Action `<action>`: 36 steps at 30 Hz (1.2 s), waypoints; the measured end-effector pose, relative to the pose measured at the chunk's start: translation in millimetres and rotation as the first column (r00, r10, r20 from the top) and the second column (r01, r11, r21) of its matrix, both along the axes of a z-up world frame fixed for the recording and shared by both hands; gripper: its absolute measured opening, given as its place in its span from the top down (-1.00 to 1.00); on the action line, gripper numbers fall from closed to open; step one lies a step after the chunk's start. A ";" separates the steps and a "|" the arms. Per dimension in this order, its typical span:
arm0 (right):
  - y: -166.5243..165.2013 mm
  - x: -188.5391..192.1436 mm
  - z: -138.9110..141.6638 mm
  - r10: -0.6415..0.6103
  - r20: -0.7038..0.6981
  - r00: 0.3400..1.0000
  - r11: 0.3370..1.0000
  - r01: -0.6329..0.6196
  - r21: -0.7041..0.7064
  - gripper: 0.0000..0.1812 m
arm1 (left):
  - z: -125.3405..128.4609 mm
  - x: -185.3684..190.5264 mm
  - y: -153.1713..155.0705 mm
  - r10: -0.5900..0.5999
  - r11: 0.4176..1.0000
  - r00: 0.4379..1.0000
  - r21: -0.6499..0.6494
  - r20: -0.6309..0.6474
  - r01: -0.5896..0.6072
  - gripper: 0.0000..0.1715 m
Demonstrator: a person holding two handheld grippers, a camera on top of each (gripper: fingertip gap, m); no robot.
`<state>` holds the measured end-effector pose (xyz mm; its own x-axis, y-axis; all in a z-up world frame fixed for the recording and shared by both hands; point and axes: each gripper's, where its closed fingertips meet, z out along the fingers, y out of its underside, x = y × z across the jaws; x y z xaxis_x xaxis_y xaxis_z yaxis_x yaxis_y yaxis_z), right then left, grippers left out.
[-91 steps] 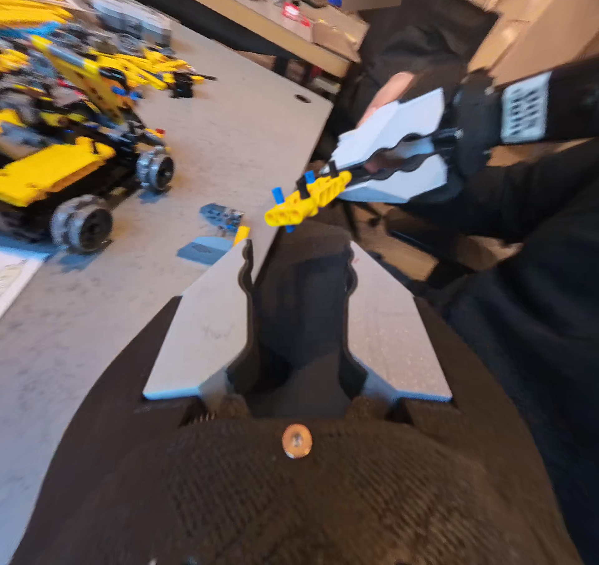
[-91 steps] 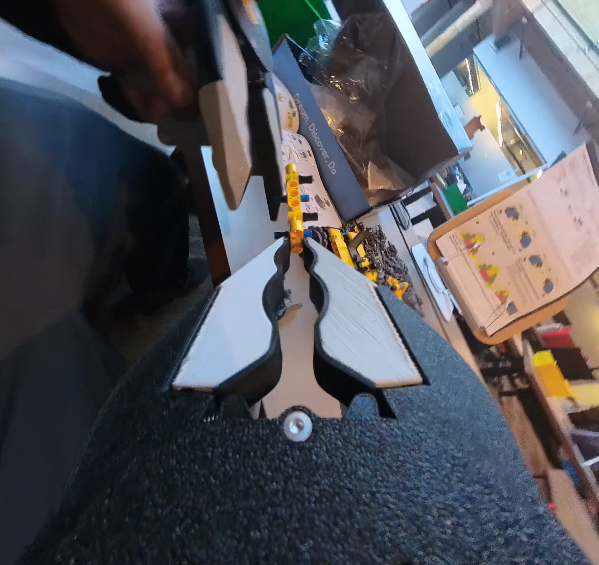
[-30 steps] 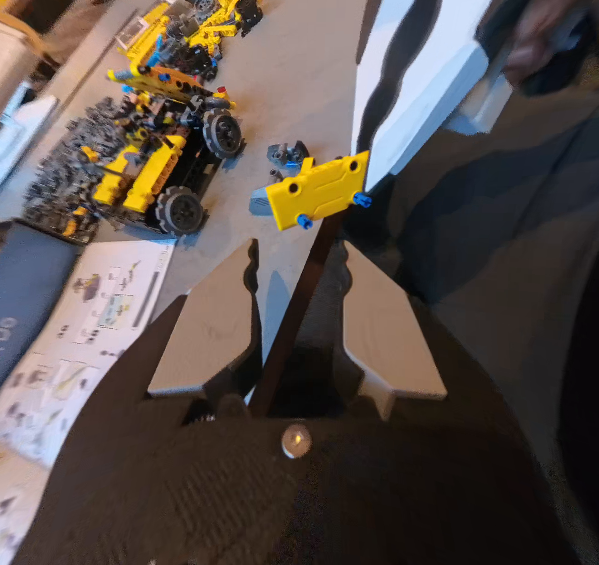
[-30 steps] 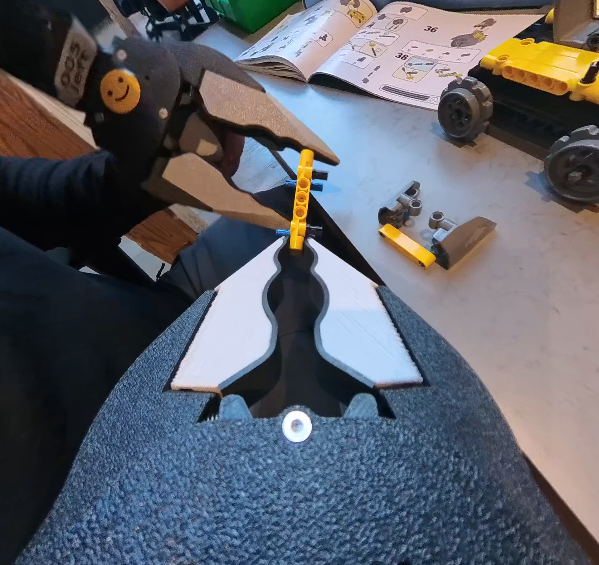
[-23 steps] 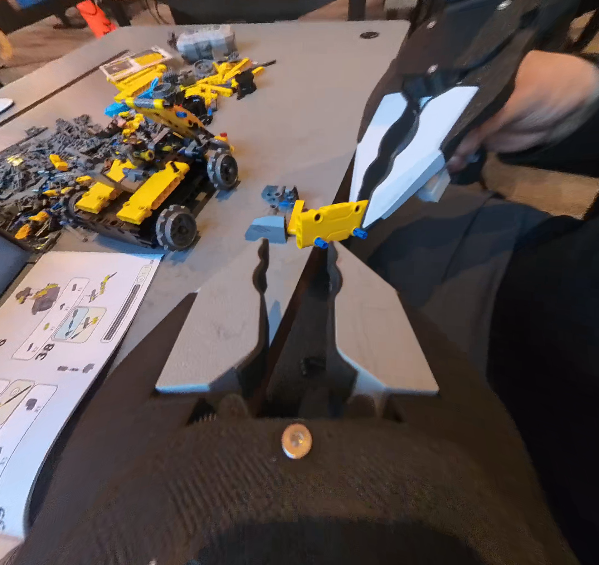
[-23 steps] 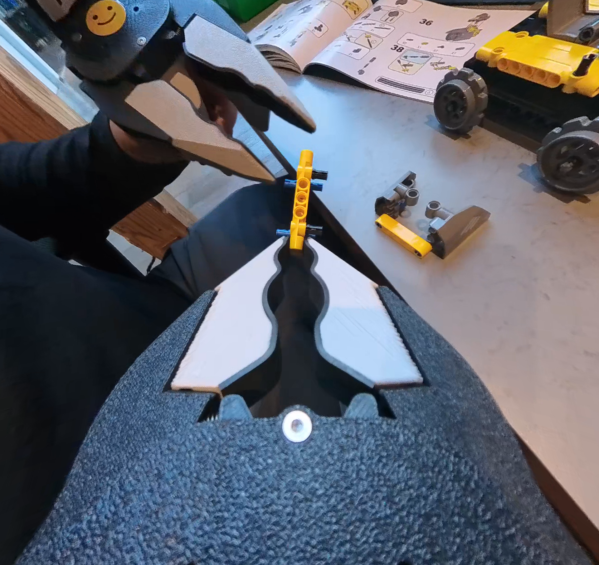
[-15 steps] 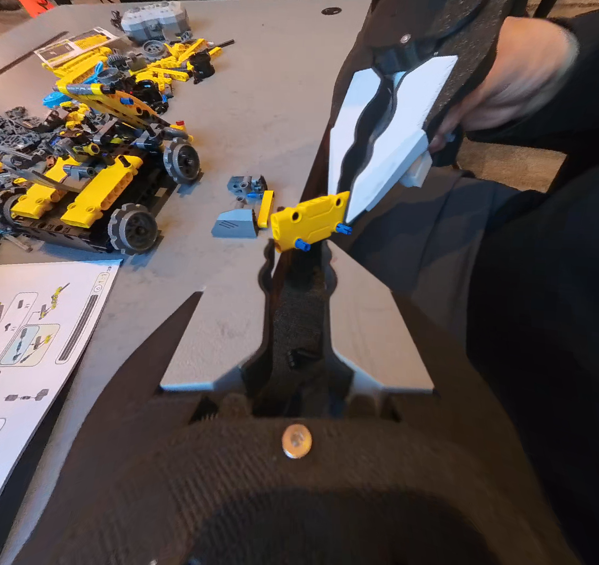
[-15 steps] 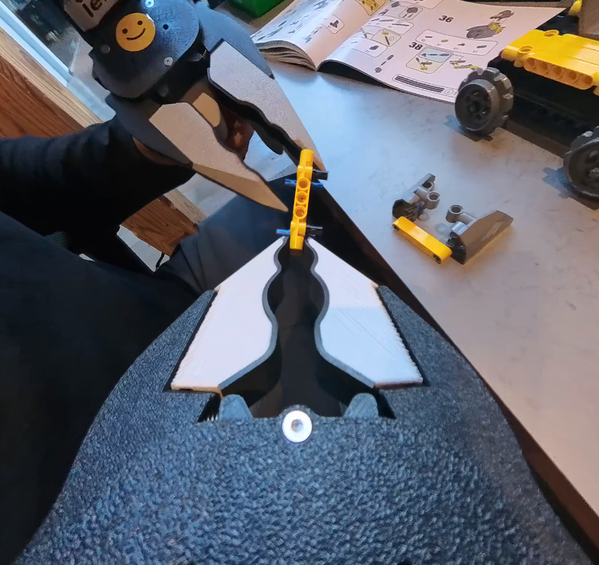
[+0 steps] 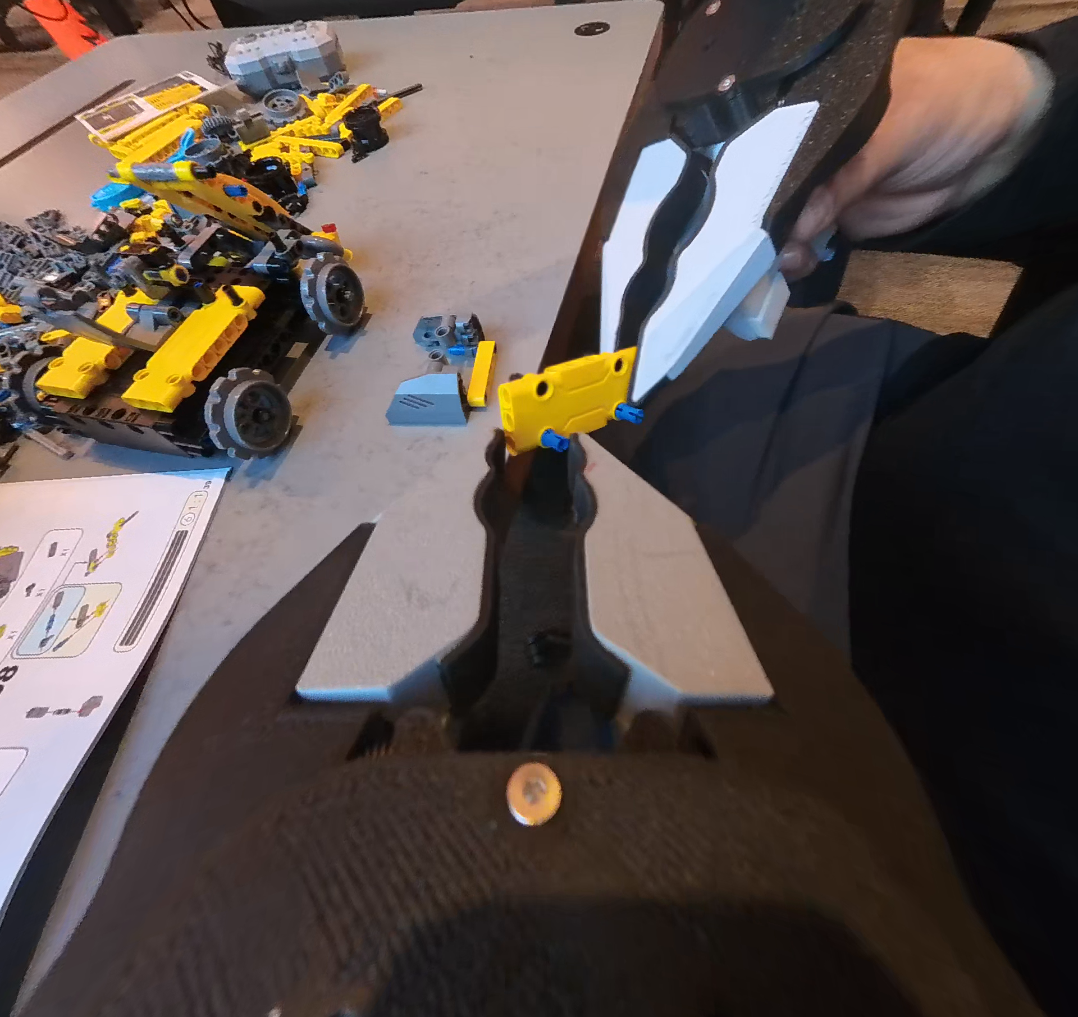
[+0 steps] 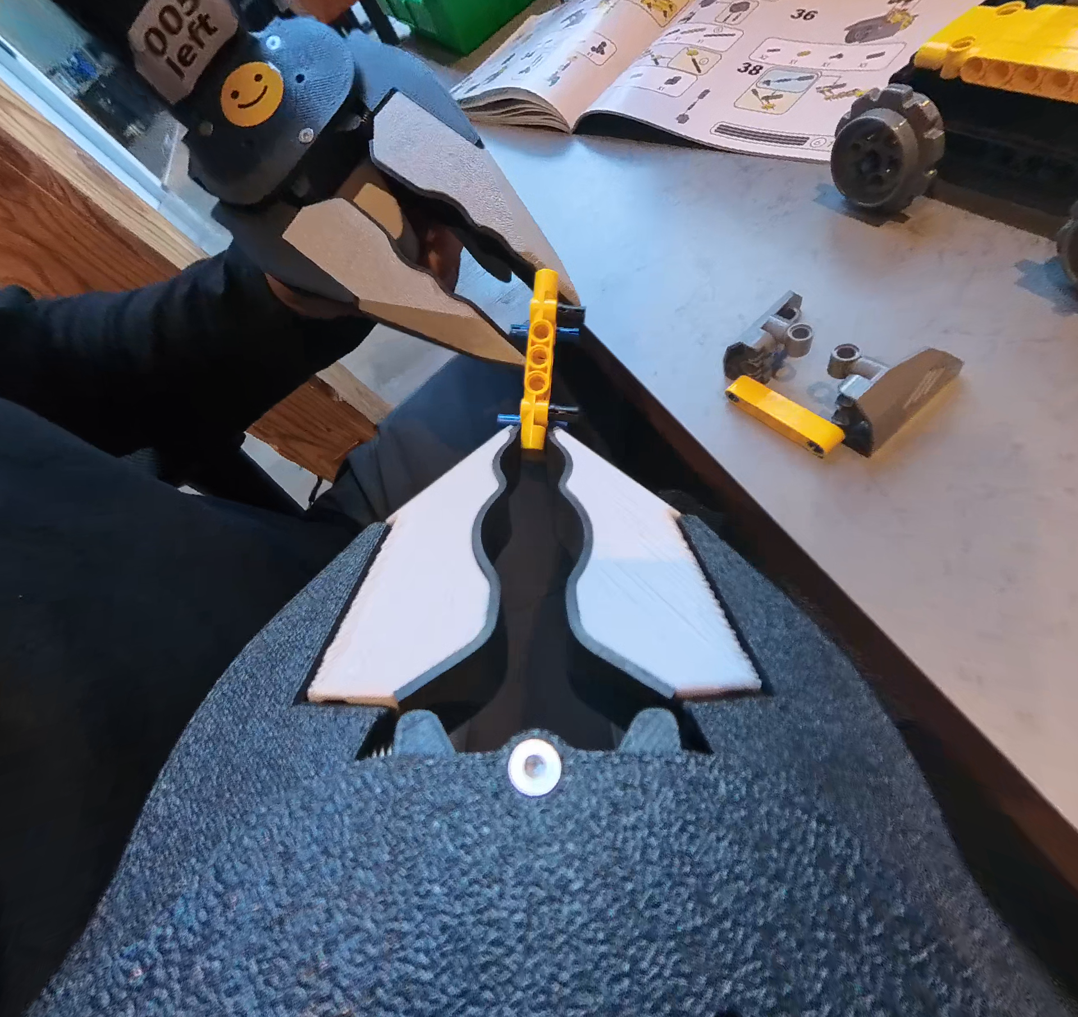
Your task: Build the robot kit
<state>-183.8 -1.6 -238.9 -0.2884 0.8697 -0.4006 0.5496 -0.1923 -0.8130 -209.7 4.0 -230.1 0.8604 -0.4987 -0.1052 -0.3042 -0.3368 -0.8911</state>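
My right gripper (image 10: 534, 441) is shut on the near end of a yellow panel with blue and black pins (image 10: 538, 359) and holds it off the table's edge, above a person's lap. In the left wrist view the right gripper (image 9: 630, 371) comes in from the upper right with the panel (image 9: 569, 400) at its tips. My left gripper (image 9: 536, 446) is open, and its tips stand on either side of the panel's free end. In the right wrist view the left gripper (image 10: 548, 327) straddles that end from the upper left.
On the grey table (image 9: 496, 172) near the edge lie a grey wedge (image 9: 429, 406), a short yellow beam (image 9: 483, 374) and a grey connector (image 9: 446, 333). A yellow and black wheeled model (image 9: 175, 347), a pile of parts (image 9: 262, 114) and an open instruction booklet (image 9: 87, 581) lie further left. Both grippers' tips are close together, under 4 cm apart.
The left gripper has come up to the panel's free end and its jaws have narrowed around it. The right gripper still holds the panel and has moved a little nearer the table's edge.
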 end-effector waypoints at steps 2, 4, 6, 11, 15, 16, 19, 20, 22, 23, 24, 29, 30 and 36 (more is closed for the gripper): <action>-2.7 1.0 1.1 0.008 -0.012 1.000 1.000 -0.008 -0.008 0.90 | 0.0 0.8 -1.9 -0.021 1.000 0.999 -0.007 0.024 0.022 0.77; -5.4 1.8 3.4 0.020 -0.026 0.999 1.000 -0.020 -0.019 0.87 | 0.9 0.8 -3.4 -0.036 0.999 0.998 -0.012 0.050 0.037 0.77; -8.1 2.1 7.5 0.031 -0.046 0.998 0.999 -0.033 -0.028 0.80 | 3.3 -0.7 -3.6 -0.037 0.999 0.997 -0.003 0.072 0.037 0.78; -8.7 8.2 17.4 0.077 -0.110 0.991 0.995 -0.070 0.073 0.66 | 12.3 -4.5 -6.5 -0.051 0.999 0.984 0.011 0.171 0.049 0.78; 5.7 17.5 35.6 0.166 -0.223 0.961 0.919 -0.069 0.388 0.58 | 36.7 5.4 -14.8 -0.153 0.988 0.908 0.047 0.391 0.147 0.77; 7.2 18.6 42.4 0.201 -0.252 0.947 0.880 -0.062 0.471 0.58 | 45.7 8.8 -16.8 -0.188 0.982 0.868 0.070 0.459 0.176 0.77; -3.4 18.1 66.9 0.328 -0.312 0.892 0.751 -0.046 0.659 0.56 | 69.1 20.3 -23.4 -0.299 0.951 0.727 0.129 0.618 0.282 0.78; -8.5 16.4 75.7 0.366 -0.330 0.870 0.705 -0.028 0.709 0.54 | 74.1 23.9 -24.7 -0.326 0.941 0.700 0.147 0.636 0.305 0.78; -18.7 13.3 90.3 0.441 -0.351 0.826 0.612 0.009 0.790 0.46 | 81.1 33.1 -28.8 -0.377 0.918 0.654 0.169 0.656 0.359 0.78; -21.4 11.0 96.7 0.462 -0.360 0.811 0.569 0.040 0.821 0.46 | 82.3 38.3 -31.2 -0.399 0.905 0.638 0.171 0.658 0.389 0.78; -24.4 9.7 101.1 0.486 -0.362 0.796 0.531 0.060 0.845 0.50 | 82.6 42.9 -32.8 -0.415 0.895 0.628 0.171 0.659 0.412 0.78; -37.0 13.7 107.4 0.575 -0.330 0.748 0.384 0.109 0.917 0.71 | 89.4 53.3 -38.0 -0.457 0.856 0.533 0.188 0.712 0.482 0.78; -37.1 14.3 106.4 0.576 -0.319 0.753 0.369 0.108 0.923 0.71 | 88.1 54.1 -38.4 -0.455 0.854 0.526 0.183 0.719 0.487 0.78; -7.0 3.5 87.4 0.443 -0.276 0.853 0.301 0.148 0.942 0.72 | 69.4 30.5 -12.9 -0.257 0.934 0.596 0.037 0.761 0.355 0.66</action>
